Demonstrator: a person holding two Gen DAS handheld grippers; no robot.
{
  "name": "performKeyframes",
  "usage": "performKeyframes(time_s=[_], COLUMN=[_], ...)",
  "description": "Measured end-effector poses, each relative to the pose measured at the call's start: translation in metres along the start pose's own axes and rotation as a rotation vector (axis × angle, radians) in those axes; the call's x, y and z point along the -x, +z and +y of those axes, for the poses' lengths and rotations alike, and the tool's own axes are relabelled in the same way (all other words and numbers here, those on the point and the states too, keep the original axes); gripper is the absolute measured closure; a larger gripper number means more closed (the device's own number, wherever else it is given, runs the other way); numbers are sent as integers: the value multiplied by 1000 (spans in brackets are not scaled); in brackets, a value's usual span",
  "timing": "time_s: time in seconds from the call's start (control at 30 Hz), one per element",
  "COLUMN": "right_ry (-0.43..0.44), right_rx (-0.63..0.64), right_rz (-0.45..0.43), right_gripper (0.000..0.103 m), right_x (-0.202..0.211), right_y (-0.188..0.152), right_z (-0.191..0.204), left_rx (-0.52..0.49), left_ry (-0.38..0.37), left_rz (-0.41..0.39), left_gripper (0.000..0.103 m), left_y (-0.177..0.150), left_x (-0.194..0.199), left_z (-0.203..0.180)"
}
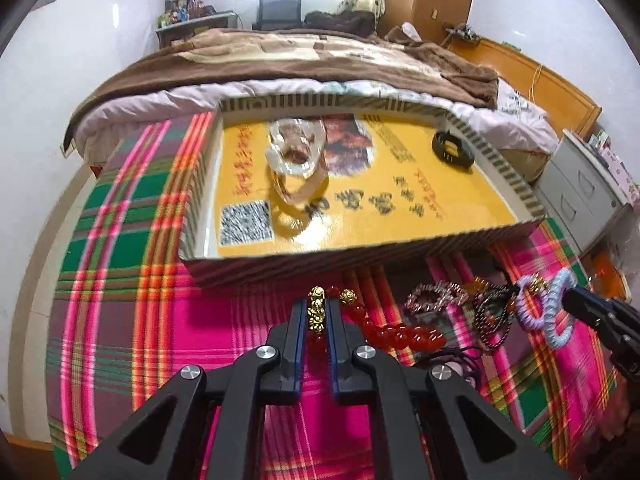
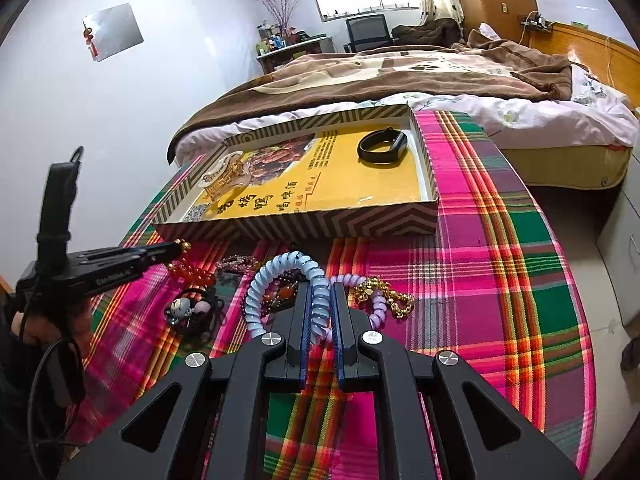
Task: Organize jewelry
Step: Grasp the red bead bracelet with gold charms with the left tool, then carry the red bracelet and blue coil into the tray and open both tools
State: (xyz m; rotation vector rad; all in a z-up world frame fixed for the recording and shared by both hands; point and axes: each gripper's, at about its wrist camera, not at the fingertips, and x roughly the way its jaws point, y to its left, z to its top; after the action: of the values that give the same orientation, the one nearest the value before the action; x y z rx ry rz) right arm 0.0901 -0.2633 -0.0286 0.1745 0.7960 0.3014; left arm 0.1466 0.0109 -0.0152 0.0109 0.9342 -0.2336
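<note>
My left gripper (image 1: pixel 317 312) is shut on a red bead bracelet (image 1: pixel 396 332) with gold charms, just above the plaid cloth; it also shows in the right wrist view (image 2: pixel 176 246). My right gripper (image 2: pixel 321 300) is shut on a pale blue spiral hair tie (image 2: pixel 276 276), linked with a lilac one (image 2: pixel 376 308); it shows in the left wrist view (image 1: pixel 568 292) too. The shallow striped box (image 2: pixel 360 220) holds a clear hair claw (image 1: pixel 296 152) and a black band (image 2: pixel 382 146).
A pile of jewelry lies on the cloth in front of the box: a gold chain (image 2: pixel 384 292), dark beads (image 1: pixel 492 316), a pink crystal bracelet (image 1: pixel 436 296), a black hair tie with charms (image 2: pixel 192 308). A bed (image 2: pixel 400 72) stands behind the round table.
</note>
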Motion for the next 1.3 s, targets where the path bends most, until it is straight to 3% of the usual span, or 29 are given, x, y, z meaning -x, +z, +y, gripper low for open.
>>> performKeyframes(time_s=[0.5, 0.73, 1.1, 1.3], right_ry=[-1, -6, -50, -79], right_rx=[12, 32, 56, 57], right_rz=[-48, -92, -110, -55], right_gripper=[94, 94, 94, 94], right_x=[12, 17, -8, -41], right_y=[14, 41, 94, 109], right_z=[4, 6, -3, -13], left_rx=[-36, -37, -36, -40], left_ry=[-25, -31, -59, -82], left_rz=[-125, -154, -173, -168], left_gripper=[94, 94, 94, 94], left_y=[20, 37, 91, 126], left_x=[48, 56, 40, 11], left_z=[-14, -16, -23, -29])
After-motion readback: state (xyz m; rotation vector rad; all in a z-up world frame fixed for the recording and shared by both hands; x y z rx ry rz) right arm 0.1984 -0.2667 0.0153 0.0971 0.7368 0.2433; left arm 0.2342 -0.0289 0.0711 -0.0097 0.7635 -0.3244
